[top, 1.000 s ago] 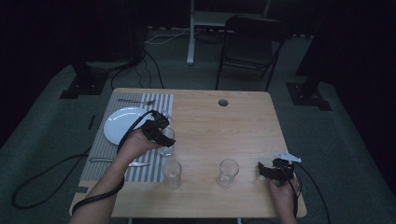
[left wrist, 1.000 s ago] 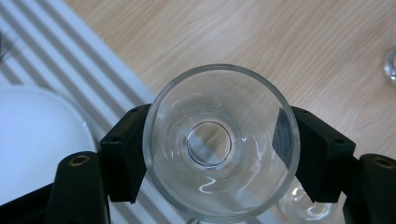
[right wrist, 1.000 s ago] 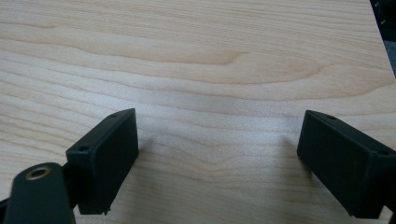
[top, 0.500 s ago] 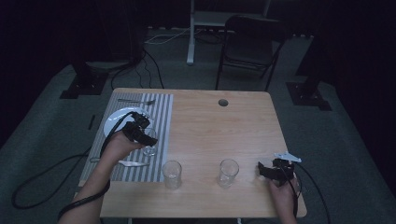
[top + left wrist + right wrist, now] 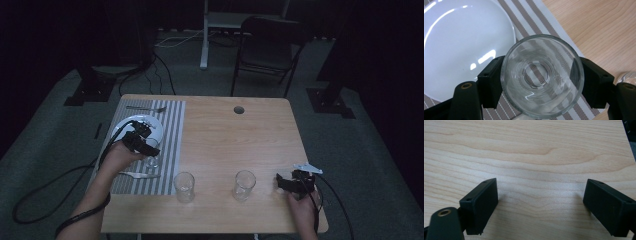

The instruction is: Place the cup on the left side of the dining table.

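No text, label, brand, number or sign can be read anywhere in these views.

Wooden table (image 5: 235, 145) with striped placemat (image 5: 170, 145), glasses (image 5: 184, 187)
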`<state>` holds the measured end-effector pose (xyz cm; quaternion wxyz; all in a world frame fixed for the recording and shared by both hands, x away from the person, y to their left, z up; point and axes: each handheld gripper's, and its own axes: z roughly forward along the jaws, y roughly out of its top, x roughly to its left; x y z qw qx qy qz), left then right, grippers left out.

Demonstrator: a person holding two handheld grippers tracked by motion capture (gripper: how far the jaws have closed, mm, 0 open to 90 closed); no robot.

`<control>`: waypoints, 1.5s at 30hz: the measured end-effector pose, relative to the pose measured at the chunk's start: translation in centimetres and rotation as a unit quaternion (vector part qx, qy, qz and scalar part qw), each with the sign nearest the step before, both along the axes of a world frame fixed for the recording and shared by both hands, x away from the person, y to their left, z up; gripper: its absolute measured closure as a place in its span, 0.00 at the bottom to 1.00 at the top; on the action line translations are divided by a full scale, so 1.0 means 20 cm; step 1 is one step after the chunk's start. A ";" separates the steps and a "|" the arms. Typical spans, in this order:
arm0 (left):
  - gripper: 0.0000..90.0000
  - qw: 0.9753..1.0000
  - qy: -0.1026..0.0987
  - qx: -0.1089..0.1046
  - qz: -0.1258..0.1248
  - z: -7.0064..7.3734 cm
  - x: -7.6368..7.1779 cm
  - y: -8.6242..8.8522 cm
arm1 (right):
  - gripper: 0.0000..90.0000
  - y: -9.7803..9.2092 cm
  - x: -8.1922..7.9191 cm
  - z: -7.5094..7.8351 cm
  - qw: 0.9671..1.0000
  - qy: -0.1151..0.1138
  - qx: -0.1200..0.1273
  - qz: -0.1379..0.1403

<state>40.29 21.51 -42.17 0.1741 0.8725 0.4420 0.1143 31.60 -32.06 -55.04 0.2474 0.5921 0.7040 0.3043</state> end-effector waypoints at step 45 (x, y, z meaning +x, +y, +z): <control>0.10 0.993 -0.061 -0.071 0.071 -0.20 -0.17 0.09 | 0.14 0.00 0.00 0.00 1.000 0.000 0.000 0.000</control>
